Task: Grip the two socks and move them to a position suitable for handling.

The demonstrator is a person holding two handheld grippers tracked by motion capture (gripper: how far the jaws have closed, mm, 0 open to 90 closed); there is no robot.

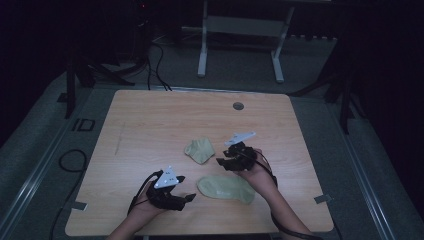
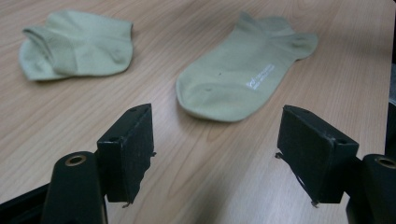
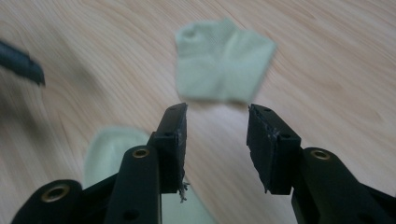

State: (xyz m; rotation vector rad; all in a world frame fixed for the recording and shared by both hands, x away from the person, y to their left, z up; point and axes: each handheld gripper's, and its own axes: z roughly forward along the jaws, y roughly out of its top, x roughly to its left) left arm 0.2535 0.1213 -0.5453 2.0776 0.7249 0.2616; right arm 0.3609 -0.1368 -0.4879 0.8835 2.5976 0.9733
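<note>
Both grippers' fingers (image 2: 130, 149) gape empty; flat sock (image 2: 243, 74) (soft, limp) wants pinching at its cuff.

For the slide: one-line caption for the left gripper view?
Open left tongs hover over wood table, facing a flat green sock and a folded one.

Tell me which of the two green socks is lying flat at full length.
The sock nearer the person, between the two grippers, lies flat at full length, with white print on its sole. The other sock, farther up the table, is folded over into a short bundle.
</note>
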